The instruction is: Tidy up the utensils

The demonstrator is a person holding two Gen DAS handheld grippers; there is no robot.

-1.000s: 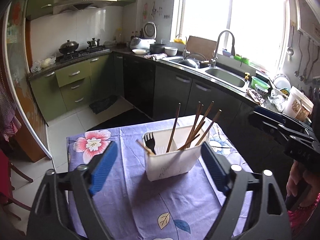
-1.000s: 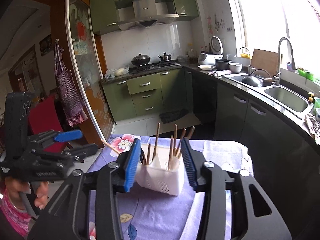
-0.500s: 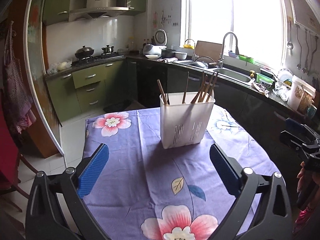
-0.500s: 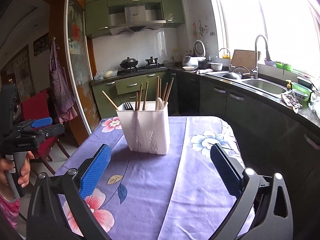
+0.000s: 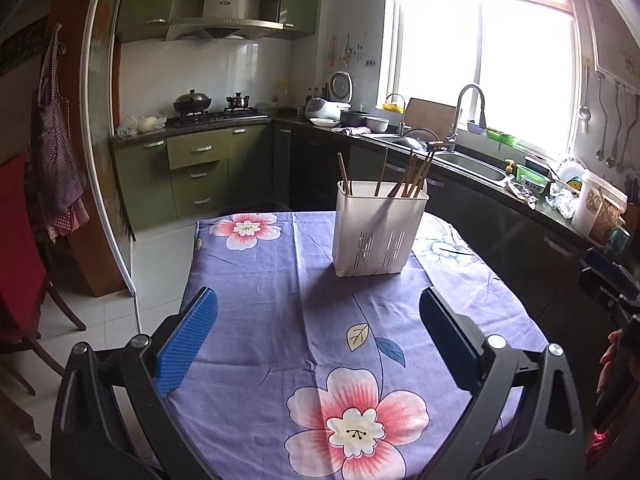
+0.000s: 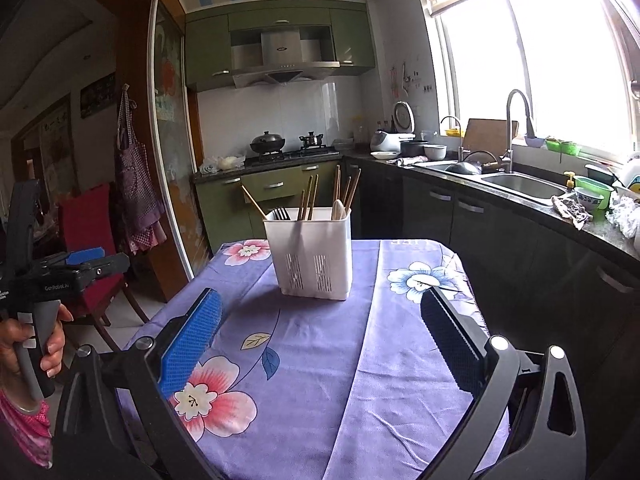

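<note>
— Grippers?
— Left gripper (image 5: 318, 322) spread wide, empty; right gripper (image 6: 322, 326) likewise.
— Utensil holder (image 6: 310, 254)?
— Upright on the purple floral tablecloth (image 6: 312, 368), well apart from both; chopsticks (image 6: 310, 198) and fork (image 6: 281, 213) inside.

Your left wrist camera looks forward and slightly down along the left tool (image 5: 318, 312) over the tabletop (image 5: 280, 320), from its near edge. Your right wrist camera does the same from further right, along the right tool (image 6: 320, 314). Both views share the white utensil holder (image 5: 378, 232), the floral cloth, the stove and the sink counter beyond.
</note>
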